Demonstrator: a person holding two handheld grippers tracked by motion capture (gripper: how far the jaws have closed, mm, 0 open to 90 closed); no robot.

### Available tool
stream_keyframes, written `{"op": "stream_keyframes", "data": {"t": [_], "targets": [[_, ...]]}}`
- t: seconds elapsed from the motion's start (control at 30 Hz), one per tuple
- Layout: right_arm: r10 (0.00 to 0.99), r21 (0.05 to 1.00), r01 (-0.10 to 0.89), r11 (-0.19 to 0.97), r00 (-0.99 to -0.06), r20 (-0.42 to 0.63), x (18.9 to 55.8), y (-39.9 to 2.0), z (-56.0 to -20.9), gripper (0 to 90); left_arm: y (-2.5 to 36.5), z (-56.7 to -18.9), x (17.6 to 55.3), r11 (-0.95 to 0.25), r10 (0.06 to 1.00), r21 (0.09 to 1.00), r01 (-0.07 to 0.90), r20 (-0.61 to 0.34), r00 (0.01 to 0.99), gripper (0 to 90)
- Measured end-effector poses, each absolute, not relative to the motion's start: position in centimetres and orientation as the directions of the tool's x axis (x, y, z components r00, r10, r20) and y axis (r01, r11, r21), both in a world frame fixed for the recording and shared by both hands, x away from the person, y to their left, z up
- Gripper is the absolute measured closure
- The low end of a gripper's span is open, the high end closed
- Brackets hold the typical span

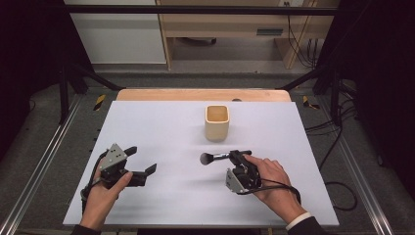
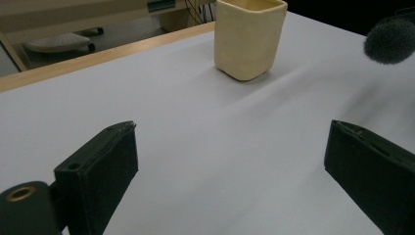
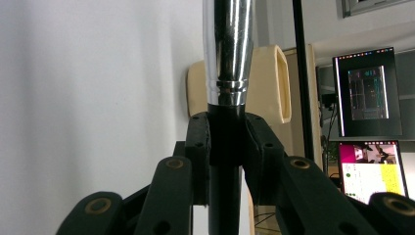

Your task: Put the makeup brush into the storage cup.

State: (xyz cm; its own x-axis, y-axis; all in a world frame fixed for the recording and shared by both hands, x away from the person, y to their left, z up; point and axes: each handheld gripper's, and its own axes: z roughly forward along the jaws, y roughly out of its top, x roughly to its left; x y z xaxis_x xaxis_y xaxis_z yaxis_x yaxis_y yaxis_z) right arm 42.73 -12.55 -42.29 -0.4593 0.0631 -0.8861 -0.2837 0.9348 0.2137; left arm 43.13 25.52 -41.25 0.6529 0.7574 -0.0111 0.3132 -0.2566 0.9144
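A cream square cup (image 1: 217, 122) stands upright on the white table sheet (image 1: 161, 127), right of centre toward the back. My right gripper (image 1: 238, 157) is shut on a makeup brush (image 1: 215, 157), held level in front of the cup with its dark bristle head pointing left. In the right gripper view the jaws clamp the brush's black handle just below the silver ferrule (image 3: 227, 54), with the cup (image 3: 266, 83) behind. My left gripper (image 1: 141, 159) stands open at the front left, nothing between its jaws. Its view shows the cup (image 2: 249, 36) ahead and the bristle head (image 2: 391, 41) at the right edge.
The wooden table edge (image 1: 203, 94) runs along the back of the sheet. Metal rails flank the table on both sides, and cables lie on the floor at the right. Two monitors (image 3: 369, 127) appear in the right gripper view.
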Motion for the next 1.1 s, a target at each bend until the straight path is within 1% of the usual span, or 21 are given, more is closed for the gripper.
{"op": "stream_keyframes", "data": {"t": [0.17,0.2,0.3,0.4,0.43,0.47,0.53,0.57,0.67,0.7,0.73,0.77,0.8,0.83,0.93,1.0,1.1], "targets": [[0.087,0.229,-0.256,0.939,-0.467,-0.88,42.8,-12.8,-42.3,74.5,25.9,-42.3,43.1,-0.236,0.77,0.924,0.302,-0.012,0.638,5.5],[0.075,0.219,-0.266,0.939,-0.463,-0.883,42.9,-13.0,-42.2,74.5,26.0,-42.8,43.1,-0.234,0.777,0.926,0.296,-0.005,0.629,5.4],[0.085,0.224,-0.259,0.94,-0.458,-0.885,43.0,-13.2,-42.1,74.5,26.3,-42.9,43.1,-0.236,0.782,0.926,0.296,0.0,0.623,5.4],[0.11,0.245,-0.249,0.937,-0.457,-0.883,43.1,-13.5,-42.2,74.5,26.6,-43.1,43.0,-0.219,0.788,0.932,0.289,-0.005,0.616,5.4],[0.135,0.266,-0.232,0.936,-0.458,-0.878,43.0,-13.5,-42.3,74.5,26.6,-43.1,43.0,-0.219,0.788,0.932,0.289,-0.005,0.616,5.4],[0.12,0.253,-0.242,0.936,-0.456,-0.882,43.1,-13.7,-42.3,74.5,26.8,-43.3,43.1,-0.224,0.787,0.932,0.284,0.001,0.616,5.4],[0.154,0.28,-0.217,0.935,-0.463,-0.873,42.8,-13.7,-42.5,74.5,27.0,-43.5,43.1,-0.219,0.787,0.935,0.278,0.001,0.617,5.3],[0.141,0.269,-0.229,0.935,-0.458,-0.878,42.9,-13.8,-42.4,74.5,27.2,-43.5,43.1,-0.212,0.787,0.938,0.274,-0.003,0.617,5.3],[0.156,0.279,-0.219,0.935,-0.454,-0.877,42.8,-14.2,-42.4,74.5,27.6,-43.7,43.1,-0.198,0.788,0.944,0.263,-0.006,0.616,5.2],[0.144,0.269,-0.227,0.936,-0.449,-0.882,42.9,-14.3,-42.2,74.5,27.7,-43.8,43.1,-0.185,0.788,0.948,0.259,-0.014,0.616,5.1],[0.176,0.294,-0.204,0.934,-0.452,-0.874,42.9,-14.4,-42.3,74.5,27.7,-43.8,43.1,-0.177,0.786,0.95,0.255,-0.019,0.618,5.1],[0.175,0.296,-0.21,0.932,-0.453,-0.874,43.0,-14.6,-42.2,74.5,27.8,-43.8,43.1,-0.18,0.784,0.952,0.248,-0.013,0.62,5.0],[0.206,0.32,-0.19,0.928,-0.453,-0.867,43.1,-14.7,-42.2,74.5,27.9,-43.8,43.1,-0.176,0.785,0.954,0.24,-0.011,0.62,4.8],[0.199,0.315,-0.199,0.928,-0.451,-0.87,43.2,-14.8,-42.1,74.5,28.0,-43.8,43.0,-0.17,0.785,0.956,0.238,-0.014,0.619,4.8],[0.252,0.367,-0.177,0.913,-0.461,-0.851,43.5,-15.0,-41.8,74.5,28.4,-44.1,42.9,-0.142,0.782,0.963,0.231,-0.033,0.622,4.8],[0.303,0.423,-0.167,0.891,-0.475,-0.826,43.8,-15.1,-41.4,74.5,28.5,-44.3,42.9,-0.143,0.781,0.965,0.222,-0.028,0.624,4.6],[0.345,0.459,-0.154,0.875,-0.467,-0.814,44.0,-15.2,-41.1,74.5,28.3,-44.6,42.7,-0.13,0.776,0.969,0.211,-0.033,0.63,4.6]]}}
